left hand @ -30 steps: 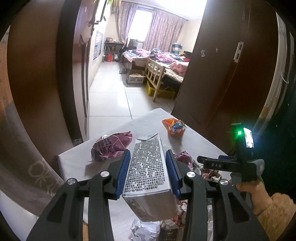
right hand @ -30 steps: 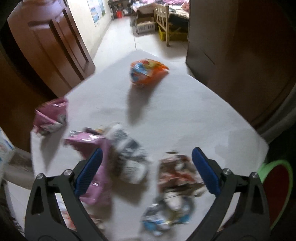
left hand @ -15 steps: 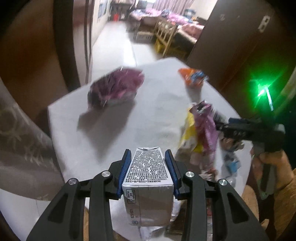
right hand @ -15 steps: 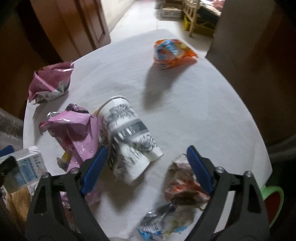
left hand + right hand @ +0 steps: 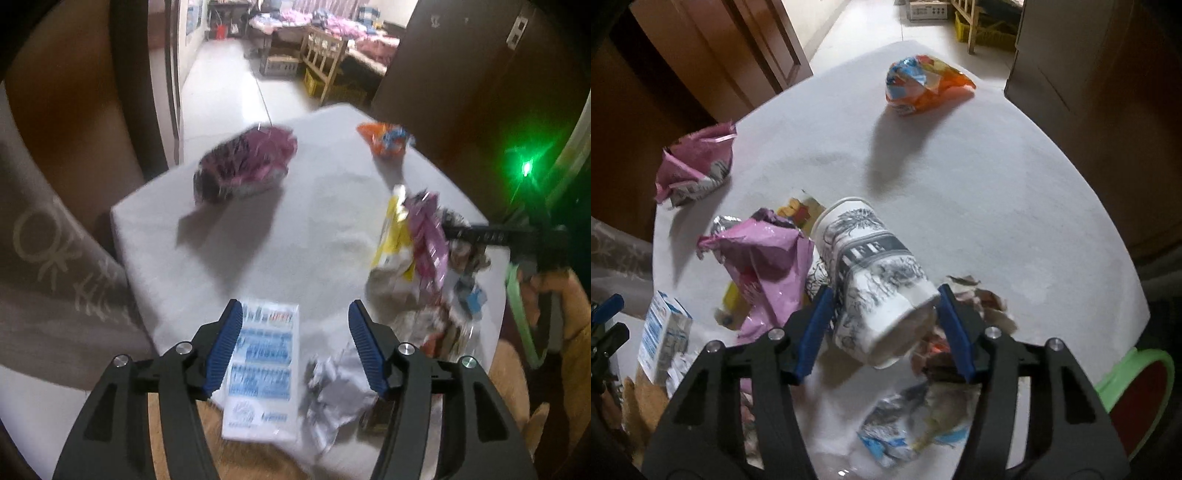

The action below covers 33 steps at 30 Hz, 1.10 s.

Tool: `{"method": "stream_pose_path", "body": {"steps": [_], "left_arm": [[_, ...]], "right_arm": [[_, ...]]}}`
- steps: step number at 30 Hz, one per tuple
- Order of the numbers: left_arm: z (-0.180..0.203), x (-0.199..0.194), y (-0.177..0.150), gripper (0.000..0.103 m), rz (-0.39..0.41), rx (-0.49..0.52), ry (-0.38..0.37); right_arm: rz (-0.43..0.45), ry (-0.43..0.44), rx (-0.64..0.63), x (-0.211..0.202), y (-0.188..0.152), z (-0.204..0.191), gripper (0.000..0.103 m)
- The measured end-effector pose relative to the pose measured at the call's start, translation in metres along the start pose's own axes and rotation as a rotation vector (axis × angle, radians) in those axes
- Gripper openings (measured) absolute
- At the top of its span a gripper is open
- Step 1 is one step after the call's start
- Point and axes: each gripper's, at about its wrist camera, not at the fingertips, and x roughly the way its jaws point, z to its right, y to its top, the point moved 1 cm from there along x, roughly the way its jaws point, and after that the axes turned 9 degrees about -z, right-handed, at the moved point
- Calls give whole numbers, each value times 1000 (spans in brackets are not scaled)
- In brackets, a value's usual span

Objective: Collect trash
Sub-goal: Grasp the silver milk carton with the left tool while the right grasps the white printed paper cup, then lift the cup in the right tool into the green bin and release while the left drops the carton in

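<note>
My left gripper (image 5: 295, 350) points down at the table's near edge, jaws opening. A white and blue milk carton (image 5: 264, 369) lies flat between the fingers, close to the left pad and free of the right one. My right gripper (image 5: 884, 325) is over the trash pile, jaws closing. Its pads touch both sides of a printed paper cup (image 5: 875, 291) that lies on its side, near the base. A crumpled pink wrapper (image 5: 764, 266) lies against the cup's left. The carton (image 5: 663, 339) also shows at the left of the right wrist view.
On the white tablecloth (image 5: 997, 184) an orange snack bag (image 5: 923, 85) lies at the far side and a pink crumpled bag (image 5: 694, 166) at the far left. Crumpled wrappers (image 5: 912, 432) lie under my right gripper. A green bin rim (image 5: 1126, 373) sits beside the table's right edge.
My left gripper sank to the table's near edge and let go of the carton, which now lies flat. My right gripper's jaws narrowed from wide apart onto the cup.
</note>
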Motion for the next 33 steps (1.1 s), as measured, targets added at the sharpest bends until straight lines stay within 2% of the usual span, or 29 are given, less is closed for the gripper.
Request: {"method": "stream_pose_path", "body": {"steps": [7,14,17,19,20,21,23,25,29,32,33], "left_arm": [[-15,23,-16,55,-97,-37,25],[-22,55,-20,53,-176,-68,22],[-21,64,-23,53,-195,-62,26],[-21,67,-24,53,-197,-65,26],[-21,68,-24,53,-194,-66,25],[-21,68,-24,53,-192,-66,22],[-22,68,-24,53,-190,-67,18],[-24,68,-25,53,-187,-69,14],[-24,72,-25,53,-193,-75,10],[-20,74,-24,53,-189,-62,18],[-19,73,-24,52,-184,-59,17]], "right_arm": [[57,2,14,-20,-1,10,64],[-2,-92,-58,1,10,-1,60],[-23,-88,-77,12,13,-5,61],[-26,-78,-69,15,18,-5,67],[-32,-75,-64,17,21,-5,77],[-46,-68,-61,21,23,-4,82],[-69,-39,-45,27,26,-1,86],[-70,-6,-27,29,30,4,86],[-75,3,-28,34,29,2,90],[-73,20,-29,36,27,-1,88],[-64,19,-36,34,26,-2,76]]}}
